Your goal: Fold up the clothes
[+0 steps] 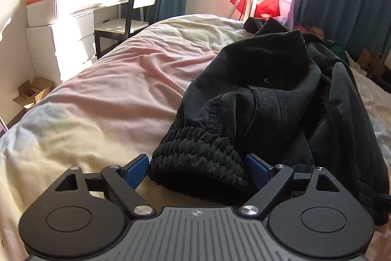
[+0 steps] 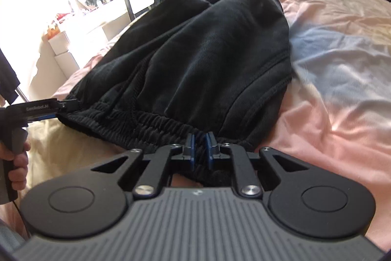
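Black trousers (image 1: 264, 94) with an elastic waistband (image 1: 195, 151) lie bunched on the bed. My left gripper (image 1: 198, 169) is open, its blue pads either side of the waistband's left end. My right gripper (image 2: 200, 144) is shut on the waistband (image 2: 151, 121) near its right end. The trousers (image 2: 200, 40) stretch away from it toward the window. The left gripper (image 2: 66, 105) also shows in the right wrist view, at the waistband's far left corner, held by a hand.
The bed is covered by a wrinkled pink and cream sheet (image 1: 117, 89). A white dresser (image 1: 68, 33) and a chair (image 1: 136, 4) stand left of the bed. Red clothes (image 1: 264, 1) hang by the window. Cardboard boxes (image 1: 31, 92) sit on the floor.
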{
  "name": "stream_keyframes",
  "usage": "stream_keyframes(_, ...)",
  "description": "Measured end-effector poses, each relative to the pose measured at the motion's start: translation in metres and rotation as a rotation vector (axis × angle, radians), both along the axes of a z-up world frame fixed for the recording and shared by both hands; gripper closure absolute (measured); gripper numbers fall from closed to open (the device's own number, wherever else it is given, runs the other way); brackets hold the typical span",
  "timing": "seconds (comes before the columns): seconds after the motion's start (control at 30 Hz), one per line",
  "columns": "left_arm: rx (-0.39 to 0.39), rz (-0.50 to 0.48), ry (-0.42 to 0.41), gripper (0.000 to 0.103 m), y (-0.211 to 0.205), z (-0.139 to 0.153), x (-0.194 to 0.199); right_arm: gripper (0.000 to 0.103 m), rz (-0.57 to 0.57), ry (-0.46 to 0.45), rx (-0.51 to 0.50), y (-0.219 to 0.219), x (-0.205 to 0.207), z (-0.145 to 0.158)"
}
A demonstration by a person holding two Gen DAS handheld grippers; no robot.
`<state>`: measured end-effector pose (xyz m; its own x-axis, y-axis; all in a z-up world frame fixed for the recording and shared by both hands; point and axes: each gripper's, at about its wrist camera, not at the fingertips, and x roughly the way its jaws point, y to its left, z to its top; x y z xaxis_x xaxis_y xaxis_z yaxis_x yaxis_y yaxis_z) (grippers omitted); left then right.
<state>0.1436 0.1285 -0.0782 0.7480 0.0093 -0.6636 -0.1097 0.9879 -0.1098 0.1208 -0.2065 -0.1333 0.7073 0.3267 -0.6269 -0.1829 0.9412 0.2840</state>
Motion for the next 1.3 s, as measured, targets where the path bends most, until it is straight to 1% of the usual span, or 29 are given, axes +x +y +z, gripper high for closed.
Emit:
stream_keyframes(0.13,-0.024,0.024,0.011,0.013,0.002,-0.003,-0.003,0.089,-0.004,0.008,0.007,0.0,-0.001,-0.002)
stream_keyframes(0.23,-0.047,0.025,0.013,0.014,0.004,-0.001,-0.004,0.089,-0.014,0.014,0.034,-0.005,-0.001,-0.002)
stream_keyframes(0.3,-0.114,0.033,0.024,0.013,0.011,-0.001,-0.004,0.089,-0.026,0.022,0.072,-0.01,-0.002,0.0)
stream_keyframes(0.37,-0.26,0.04,0.074,0.012,0.025,-0.007,0.0,0.089,-0.046,0.034,0.143,-0.019,-0.003,0.0)
stream_keyframes(0.47,-0.475,0.054,0.087,0.008,0.045,-0.017,0.0,0.089,-0.068,0.058,0.245,-0.033,-0.003,0.0)
stream_keyframes(0.57,-0.553,0.076,0.08,0.008,0.054,-0.02,0.0,0.089,-0.086,0.077,0.323,-0.041,-0.004,-0.001)
stream_keyframes(0.63,-0.564,0.086,0.077,0.008,0.054,-0.021,0.0,0.089,-0.097,0.088,0.361,-0.045,-0.005,-0.003)
stream_keyframes(0.73,-0.534,0.069,0.086,0.007,0.049,-0.019,0.001,0.088,-0.137,0.099,0.407,-0.051,-0.004,-0.005)
stream_keyframes(0.77,-0.515,0.062,0.089,0.007,0.047,-0.019,0.002,0.084,-0.158,0.101,0.431,-0.055,-0.004,-0.006)
stream_keyframes(0.8,-0.495,0.055,0.092,0.007,0.045,-0.019,0.003,0.075,-0.179,0.103,0.455,-0.058,-0.004,-0.007)
stream_keyframes(0.83,-0.475,0.048,0.095,0.007,0.043,-0.018,0.004,0.072,-0.196,0.111,0.487,-0.062,-0.004,-0.009)
stream_keyframes(0.97,-0.427,0.056,0.081,0.005,0.037,-0.016,0.006,0.071,-0.227,0.179,0.64,-0.074,-0.001,-0.02)
stream_keyframes(1.07,-0.436,0.076,0.06,0.005,0.04,-0.016,0.006,0.072,-0.239,0.211,0.688,-0.077,0.0,-0.026)
stream_keyframes(1.23,-0.487,0.15,0.009,0.007,0.053,-0.012,0.003,0.074,-0.247,0.232,0.705,-0.079,0.002,-0.031)
stream_keyframes(1.3,-0.514,0.16,-0.002,0.009,0.059,-0.011,0.002,0.074,-0.262,0.239,0.706,-0.08,0.001,-0.03)
